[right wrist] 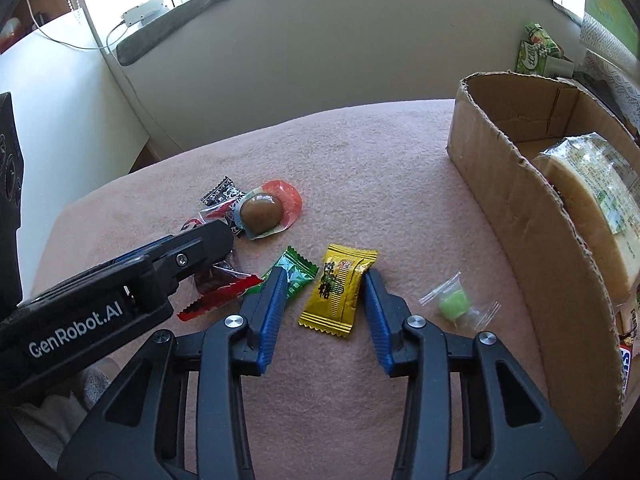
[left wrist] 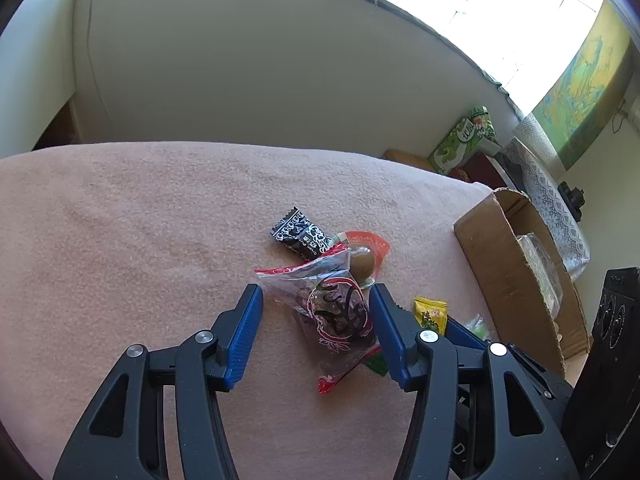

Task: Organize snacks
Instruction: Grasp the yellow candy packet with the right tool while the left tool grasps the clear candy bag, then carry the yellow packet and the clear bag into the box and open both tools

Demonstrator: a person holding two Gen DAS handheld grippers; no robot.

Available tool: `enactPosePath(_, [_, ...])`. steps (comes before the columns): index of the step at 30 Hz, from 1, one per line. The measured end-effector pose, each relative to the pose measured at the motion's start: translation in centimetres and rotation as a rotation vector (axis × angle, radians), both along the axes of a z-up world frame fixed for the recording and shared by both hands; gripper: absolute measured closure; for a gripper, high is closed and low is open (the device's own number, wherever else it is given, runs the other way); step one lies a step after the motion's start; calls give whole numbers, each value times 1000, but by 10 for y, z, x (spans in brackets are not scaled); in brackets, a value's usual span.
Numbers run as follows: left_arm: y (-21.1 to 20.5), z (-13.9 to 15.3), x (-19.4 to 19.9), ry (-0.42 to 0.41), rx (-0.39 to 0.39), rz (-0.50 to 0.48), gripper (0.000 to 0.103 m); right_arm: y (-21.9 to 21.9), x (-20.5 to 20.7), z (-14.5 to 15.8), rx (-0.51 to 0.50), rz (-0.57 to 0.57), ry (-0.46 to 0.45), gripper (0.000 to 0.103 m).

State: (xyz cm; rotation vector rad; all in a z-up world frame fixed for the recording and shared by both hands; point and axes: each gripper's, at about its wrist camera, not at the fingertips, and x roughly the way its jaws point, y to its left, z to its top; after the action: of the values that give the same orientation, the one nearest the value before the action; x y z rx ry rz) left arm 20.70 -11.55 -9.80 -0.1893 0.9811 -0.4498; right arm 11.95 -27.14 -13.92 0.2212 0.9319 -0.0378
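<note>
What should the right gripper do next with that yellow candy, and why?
Probably close a little more. The right gripper straddles the yellow candy; its right pad looks against the wrapper, the left short of it. Once pinched, the candy could go into the cardboard box beside it.

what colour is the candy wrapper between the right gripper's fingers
Yellow-gold candy wrapper with dark characters and green print, seen best in the right wrist view.

Both wrist views look steeply down, close over the same snack-strewn blanket.
</note>
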Motion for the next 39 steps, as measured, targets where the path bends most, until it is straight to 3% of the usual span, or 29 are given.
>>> enactPosePath(3, [-5, 1, -2, -12, 20, -23, 53, -5, -4, 0, -10, -4, 0, 78])
enactPosePath(8, [-9, 0, -12, -35, 41, -49, 57, -15, -8, -2, 9, -7, -6, 89])
enactPosePath(11, [-12, 2, -17, -56, 50, -54, 69, -15, -9, -1, 6, -6, -8, 90])
enactPosePath(15, [-12, 4, -20, -71, 74, -49, 71, -19, -10, -2, 34, -5, -11, 91])
enactPosePath(25, [8, 12, -28, -89, 61, 13, 72, -17, -14, 2, 49, 18, -37, 92])
enactPosePath(39, [18, 31, -47, -128, 39, 20, 72, -20, -34, 20, 53, 21, -100, 92])
